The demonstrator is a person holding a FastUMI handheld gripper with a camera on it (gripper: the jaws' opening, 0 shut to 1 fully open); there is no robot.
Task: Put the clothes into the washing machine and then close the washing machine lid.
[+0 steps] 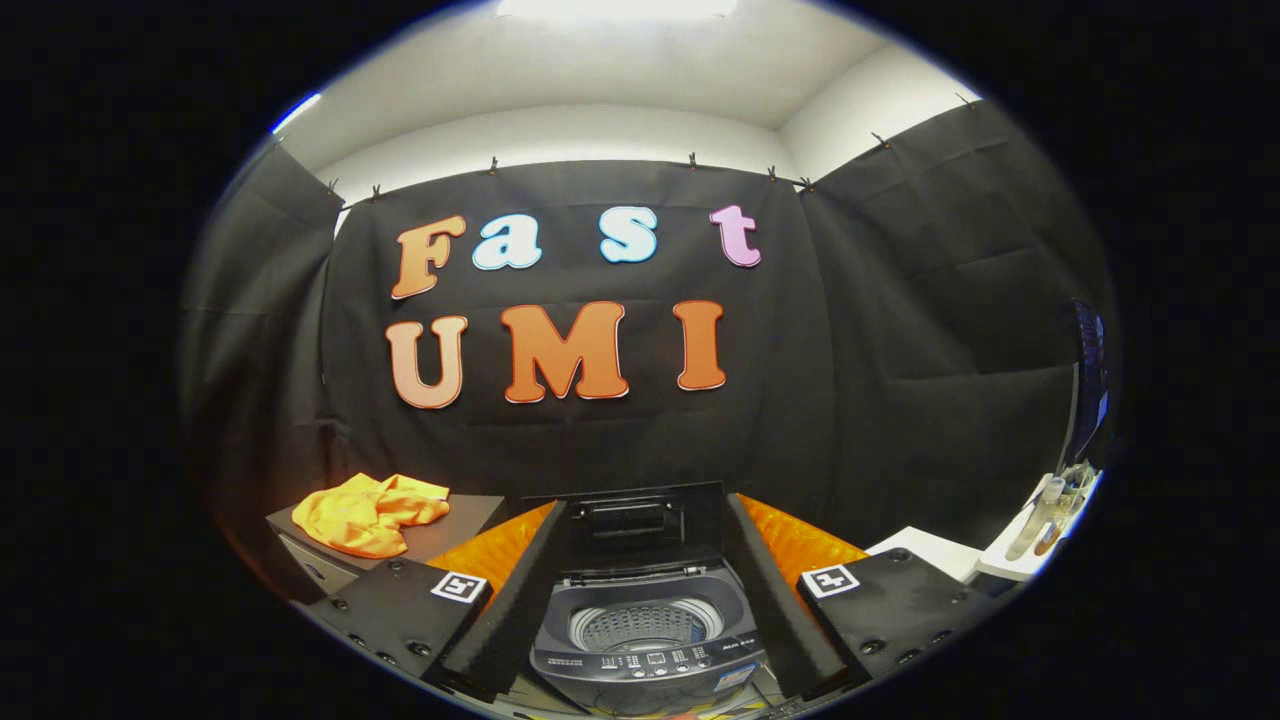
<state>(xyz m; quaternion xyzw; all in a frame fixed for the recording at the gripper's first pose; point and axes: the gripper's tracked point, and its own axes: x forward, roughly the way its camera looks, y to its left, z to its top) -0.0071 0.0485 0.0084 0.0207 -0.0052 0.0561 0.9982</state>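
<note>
A small grey top-loading washing machine (645, 640) stands just ahead, framed between my two fingers. Its lid (630, 525) is raised upright at the back and the perforated drum (645, 625) lies bare. A crumpled orange garment (368, 513) rests on a low dark cabinet (460, 515) to the left of the machine, beyond my left finger. My gripper (640, 610) is open, its black padded fingers (510, 600) spread wide on either side of the machine with nothing held between them.
An orange quilted surface (800, 545) spreads behind and beside the machine. To the right stand a white table (930, 548) and a white shelf with small bottles (1045, 515), with a dark monitor (1088, 390) above. Black cloth walls close in the booth.
</note>
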